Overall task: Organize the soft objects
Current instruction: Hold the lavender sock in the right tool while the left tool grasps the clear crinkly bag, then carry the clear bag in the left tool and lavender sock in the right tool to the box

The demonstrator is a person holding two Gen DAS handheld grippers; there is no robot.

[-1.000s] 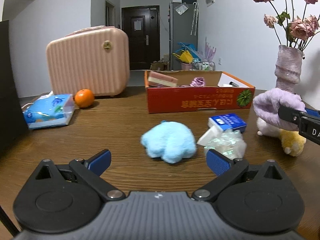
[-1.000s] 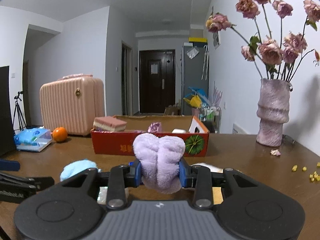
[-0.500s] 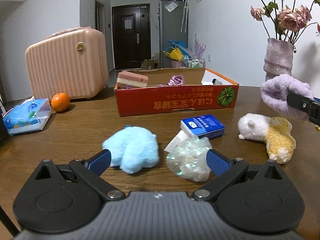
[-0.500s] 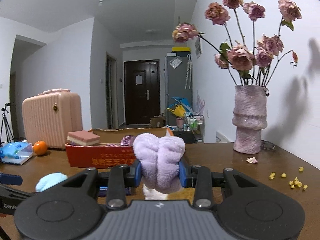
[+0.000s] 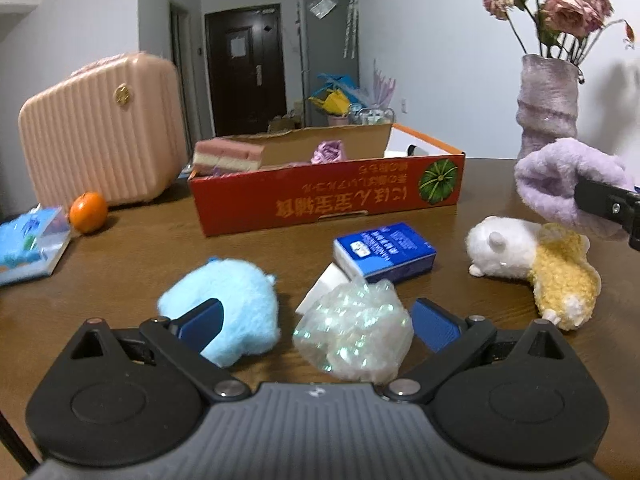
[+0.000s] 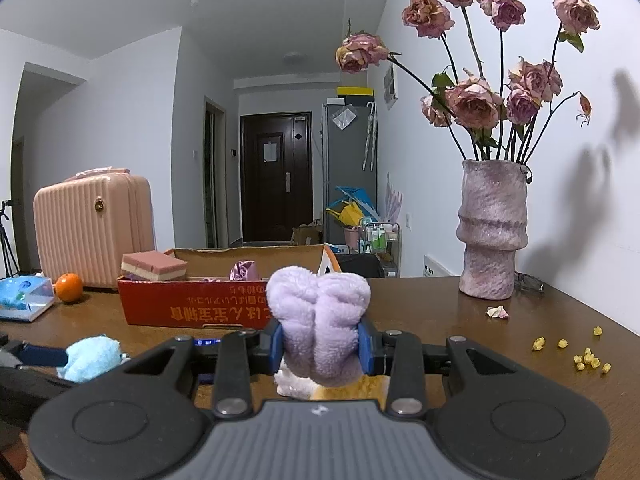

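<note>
My left gripper (image 5: 316,322) gapes around the iridescent ball (image 5: 354,332), grazing the blue plush (image 5: 224,316); closing might snag both. My right gripper (image 6: 320,346) clamps the purple plush (image 6: 318,320), short of the red box (image 6: 192,312); it could slip.

The left gripper (image 5: 316,324) points forward and somewhat downward, its jaws spread wide, the blue pads (image 5: 200,324) at about 8 and 4 o'clock of the left wrist view's centre, pressing on nothing; the right gripper (image 6: 320,344) points nearly level, its jaws drawn close and clamped on a lilac plush (image 6: 320,320); seen from the left wrist camera, it enters at 3 o'clock.
</note>
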